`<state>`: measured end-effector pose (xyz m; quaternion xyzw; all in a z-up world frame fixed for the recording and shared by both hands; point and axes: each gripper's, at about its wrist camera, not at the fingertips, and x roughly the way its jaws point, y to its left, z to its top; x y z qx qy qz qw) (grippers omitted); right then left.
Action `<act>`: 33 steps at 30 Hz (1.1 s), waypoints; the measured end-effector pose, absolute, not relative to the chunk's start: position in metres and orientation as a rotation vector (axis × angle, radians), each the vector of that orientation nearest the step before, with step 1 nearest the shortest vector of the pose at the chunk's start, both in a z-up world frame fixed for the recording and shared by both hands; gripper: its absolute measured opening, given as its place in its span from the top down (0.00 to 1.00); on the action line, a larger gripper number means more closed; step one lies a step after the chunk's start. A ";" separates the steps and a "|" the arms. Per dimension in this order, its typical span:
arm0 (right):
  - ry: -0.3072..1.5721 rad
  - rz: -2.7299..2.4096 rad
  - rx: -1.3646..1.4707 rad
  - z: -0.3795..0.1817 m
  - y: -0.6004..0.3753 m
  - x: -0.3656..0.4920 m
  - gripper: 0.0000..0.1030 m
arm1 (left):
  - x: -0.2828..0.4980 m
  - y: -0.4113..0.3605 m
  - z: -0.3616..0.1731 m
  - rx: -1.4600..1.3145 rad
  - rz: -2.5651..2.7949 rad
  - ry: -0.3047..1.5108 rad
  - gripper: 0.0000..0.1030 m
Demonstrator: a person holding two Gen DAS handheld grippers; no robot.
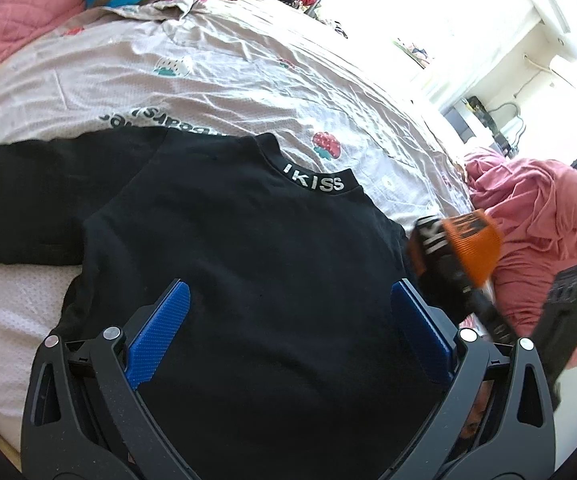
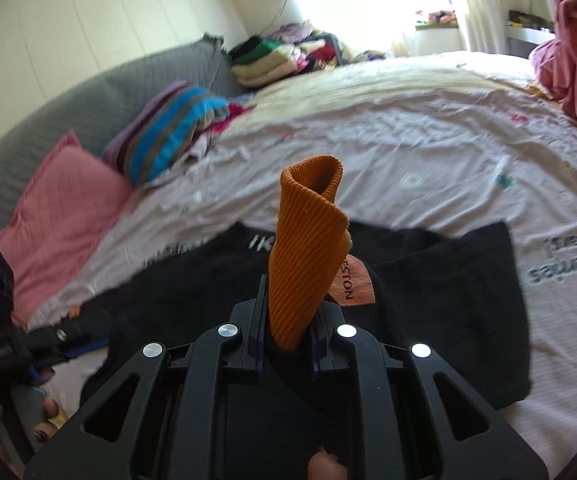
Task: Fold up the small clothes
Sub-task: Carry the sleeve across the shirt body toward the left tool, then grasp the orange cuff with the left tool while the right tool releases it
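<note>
A small black sweater (image 1: 248, 248) with white "IKISS" lettering on its collar (image 1: 316, 180) lies flat on the bed, one sleeve spread to the left. My left gripper (image 1: 288, 312) is open, its blue fingers (image 1: 160, 332) hovering over the sweater's body, holding nothing. My right gripper (image 2: 288, 332) is shut on the orange ribbed cuff (image 2: 308, 256) of the other sleeve and holds it up above the sweater (image 2: 448, 300). That cuff also shows in the left wrist view (image 1: 472, 244), at the sweater's right shoulder, blurred.
The bed has a pale printed sheet (image 1: 228, 76). A pink pillow (image 2: 64, 220) and a striped folded blanket (image 2: 172, 132) lie at the head. Piled clothes (image 2: 284, 56) sit at the far corner. A crumpled pink cloth (image 1: 540, 220) lies at the right edge.
</note>
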<state>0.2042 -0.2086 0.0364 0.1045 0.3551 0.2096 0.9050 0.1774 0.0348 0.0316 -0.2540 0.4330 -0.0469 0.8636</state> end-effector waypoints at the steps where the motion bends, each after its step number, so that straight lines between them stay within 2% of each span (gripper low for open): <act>1: 0.749 0.440 0.206 0.030 -0.202 0.205 0.85 | 0.179 0.037 0.030 -0.538 -0.099 0.908 0.08; 9: 0.794 0.512 0.149 0.004 -0.170 0.206 0.79 | 0.186 0.043 0.018 -0.599 -0.144 0.914 0.11; 14: 0.785 0.577 0.151 0.003 -0.165 0.197 0.64 | 0.189 0.045 0.011 -0.612 -0.140 0.921 0.13; 17: 0.774 0.605 0.164 0.009 -0.171 0.188 0.60 | 0.192 0.042 0.006 -0.632 -0.163 0.932 0.17; 22: 0.759 0.573 0.238 0.020 -0.200 0.180 0.52 | 0.201 0.027 -0.011 -0.636 -0.223 0.998 0.40; 24: 0.760 0.547 0.260 0.021 -0.210 0.180 0.52 | 0.205 0.019 -0.022 -0.635 -0.240 1.030 0.45; 30: 0.757 0.487 0.332 0.019 -0.240 0.176 0.51 | 0.217 0.008 -0.044 -0.666 -0.224 1.072 0.46; 32: 0.763 0.470 0.346 0.017 -0.247 0.175 0.51 | 0.221 0.004 -0.046 -0.646 -0.209 1.069 0.52; 33: 0.765 0.463 0.351 0.016 -0.250 0.174 0.51 | 0.224 0.002 -0.047 -0.632 -0.194 1.069 0.62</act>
